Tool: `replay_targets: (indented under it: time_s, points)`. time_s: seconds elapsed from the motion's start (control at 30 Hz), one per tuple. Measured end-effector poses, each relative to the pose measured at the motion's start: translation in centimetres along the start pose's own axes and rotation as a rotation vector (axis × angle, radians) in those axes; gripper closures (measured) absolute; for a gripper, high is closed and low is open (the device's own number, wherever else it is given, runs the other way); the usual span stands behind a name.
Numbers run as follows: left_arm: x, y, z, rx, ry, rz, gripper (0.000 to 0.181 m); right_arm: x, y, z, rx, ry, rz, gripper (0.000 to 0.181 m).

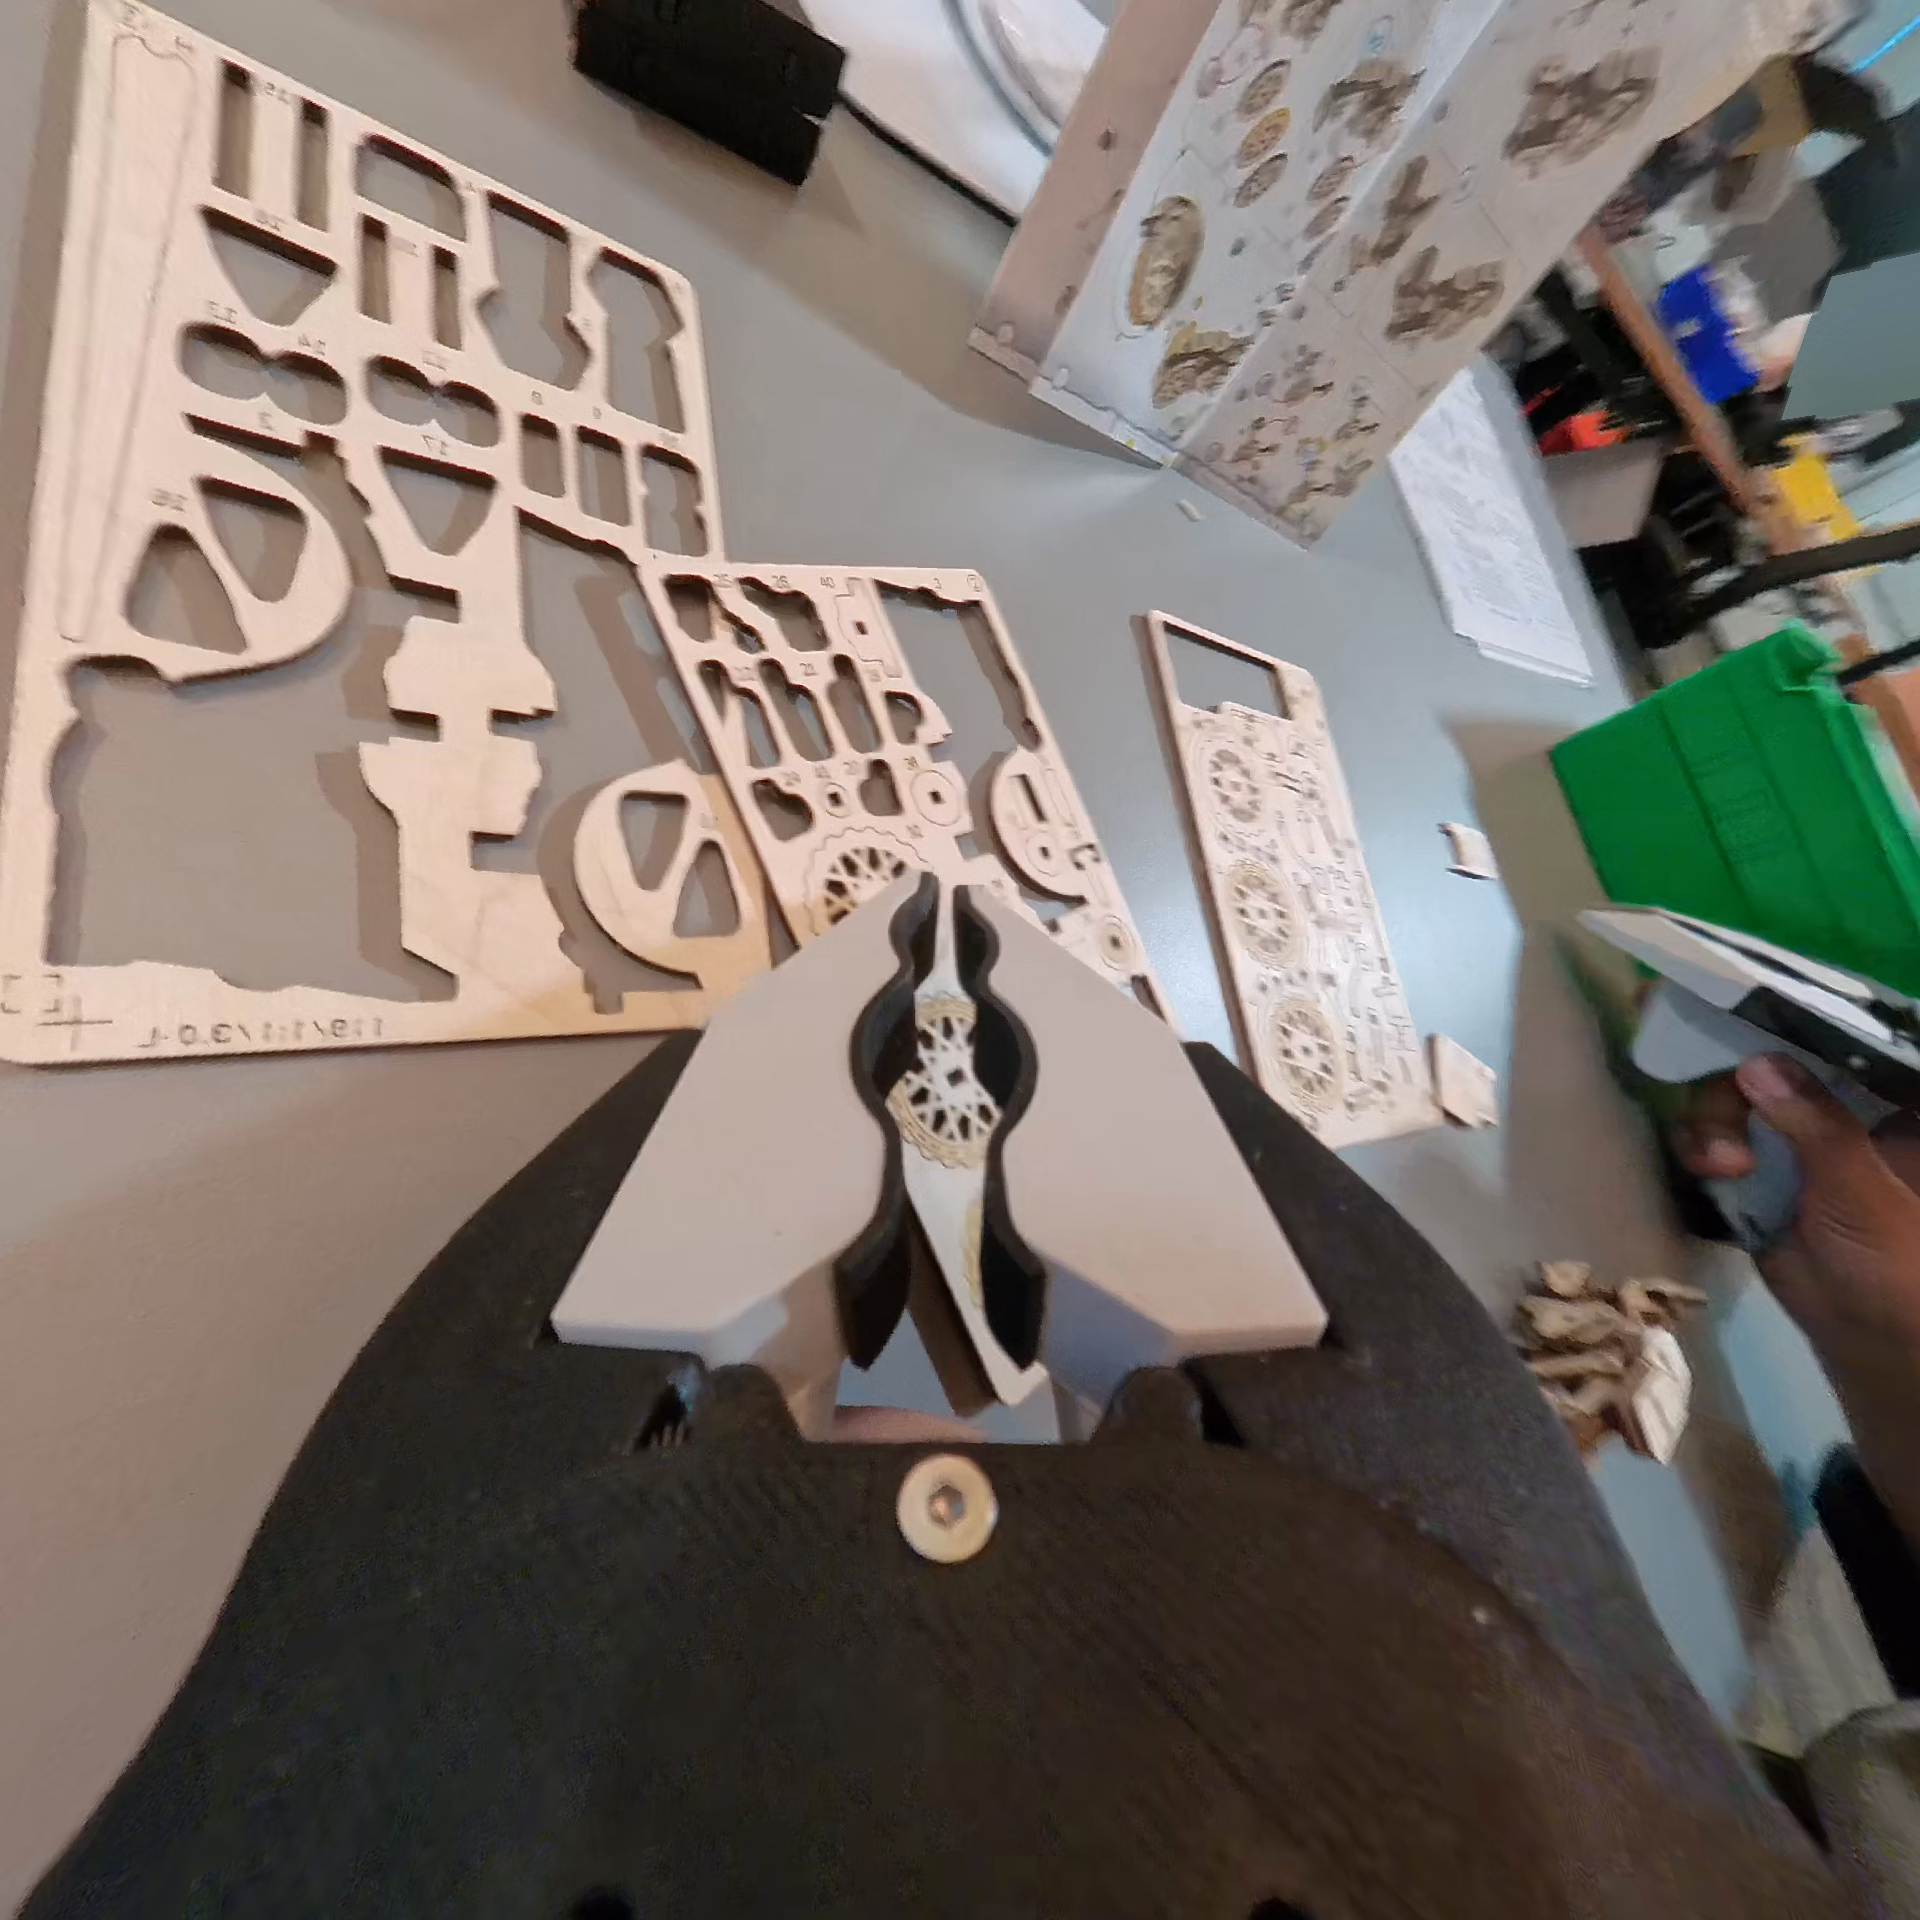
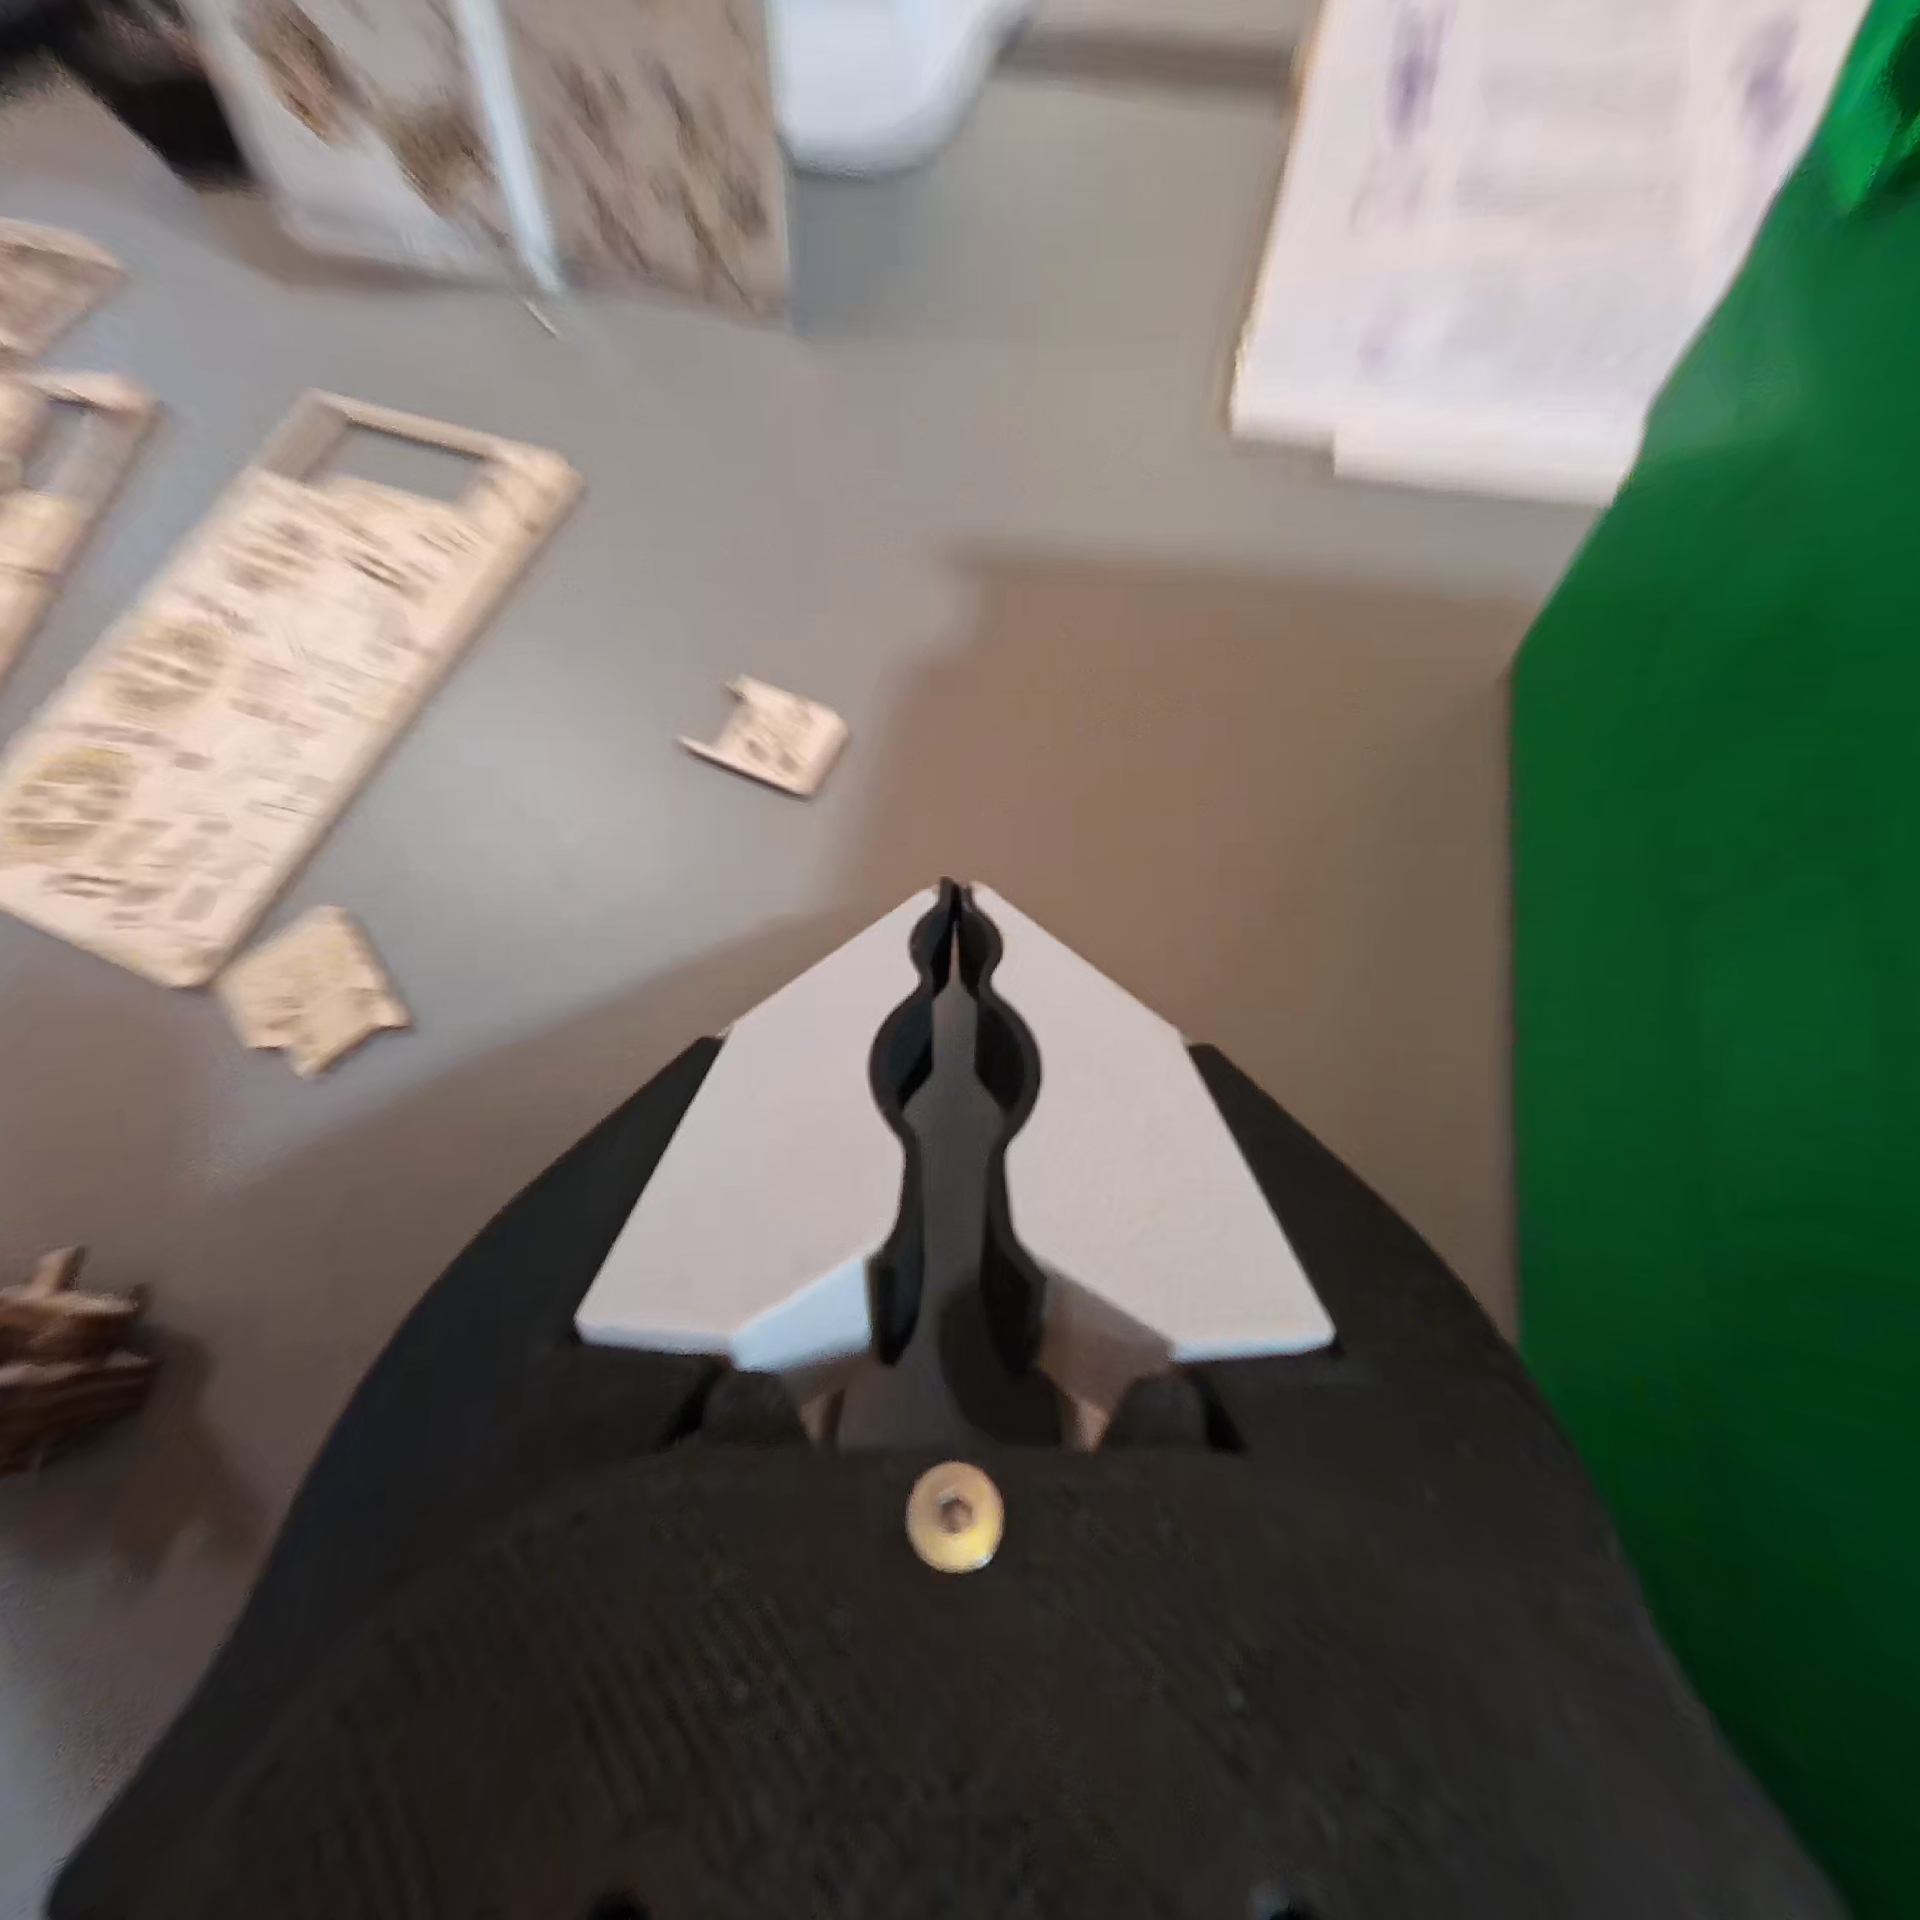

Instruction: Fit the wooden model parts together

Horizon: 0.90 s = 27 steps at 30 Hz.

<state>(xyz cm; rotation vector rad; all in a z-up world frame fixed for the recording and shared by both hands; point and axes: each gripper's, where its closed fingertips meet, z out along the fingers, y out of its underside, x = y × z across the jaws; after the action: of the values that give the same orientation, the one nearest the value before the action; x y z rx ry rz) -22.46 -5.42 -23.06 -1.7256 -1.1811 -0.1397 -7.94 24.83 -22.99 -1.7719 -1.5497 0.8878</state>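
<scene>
While clamped edge-on between the fingers of the left gripper (image 1: pixel 940 904), stands a thin wooden part (image 1: pixel 951 1101) engraved with gear patterns, jaws nearly together on it, held above the grey table (image 1: pixel 260 1247). Beyond the tips, lying flat: a big sheet (image 1: pixel 343 582) with most shapes punched out, a mid sheet (image 1: pixel 883 758) partly emptied, and a narrow sheet (image 1: pixel 1283 883) mostly uncut, all close together. Farther back, a standing booklet (image 1: pixel 1299 229) with assembly drawings. To the right, a green bin (image 1: pixel 1745 790), two small loose pieces (image 1: pixel 1465 1075) beside the narrow sheet, and a pile of bits (image 1: pixel 1600 1351) nearer the camera.

Seen at the right edge of the left view, a hand (image 1: pixel 1829 1174) gripping the other tool's handle.

From the right view, heavily blurred: right gripper (image 2: pixel 954 896) with jaws closed, nothing seen between them, hovering over bare table (image 2: pixel 1143 727) near the green bin (image 2: pixel 1714 935). Loose pieces (image 2: pixel 769 736) and (image 2: pixel 312 989) lying ahead and to the left, apart from the tips.

Risks, as judgement: grip on a thin flat part held by its faces, so likely to pivot or slip if pushed sideways during mating. Thin plywood, so likely to snap if forced. Blur suggesting quick motion; a hasty reach could scatter the small pieces or miss them.
</scene>
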Motion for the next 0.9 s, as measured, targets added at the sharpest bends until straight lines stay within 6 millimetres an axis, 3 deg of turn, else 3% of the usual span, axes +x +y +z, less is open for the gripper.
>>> replay_targets:
  time_s: [0.07, 0.2, 0.37, 0.43, 0.53, 0.6, 0.67, 0.9]
  points:
    - [0.8, 0.3, -0.5, 0.007, 0.058, 0.006, 0.172, -1.1, -1.3, -1.2, 0.092, -0.041, -0.033, 0.181]
    - [2.8, 0.2, -1.9, 0.087, 0.099, 0.123, 0.171, -4.7, -1.6, -3.4, 0.126, -0.166, -0.107, 0.175]
    - [7.8, 1.6, -2.5, 0.116, 0.208, 0.436, 0.17, -9.3, -1.9, -5.6, 0.222, -0.291, -0.323, 0.173]
    - [11.2, 3.2, -3.3, 0.12, 0.362, 0.537, 0.167, -11.1, -1.2, -5.7, 0.21, -0.358, -0.382, 0.173]
    - [15.5, 7.7, -4.6, 0.008, 0.563, 0.68, 0.151, -12.8, -0.5, -5.8, 0.188, -0.434, -0.418, 0.172]
    - [16.2, 10.9, -4.3, -0.103, 0.566, 0.802, 0.144, -13.6, 0.0, -5.9, 0.168, -0.485, -0.422, 0.17]
    - [16.3, 12.6, -4.0, -0.166, 0.538, 0.893, 0.14, -14.0, 0.7, -5.9, 0.133, -0.53, -0.414, 0.167]
    - [16.1, 13.9, -3.4, -0.239, 0.492, 0.919, 0.139, -15.3, 1.5, -6.8, 0.096, -0.679, -0.364, 0.158]
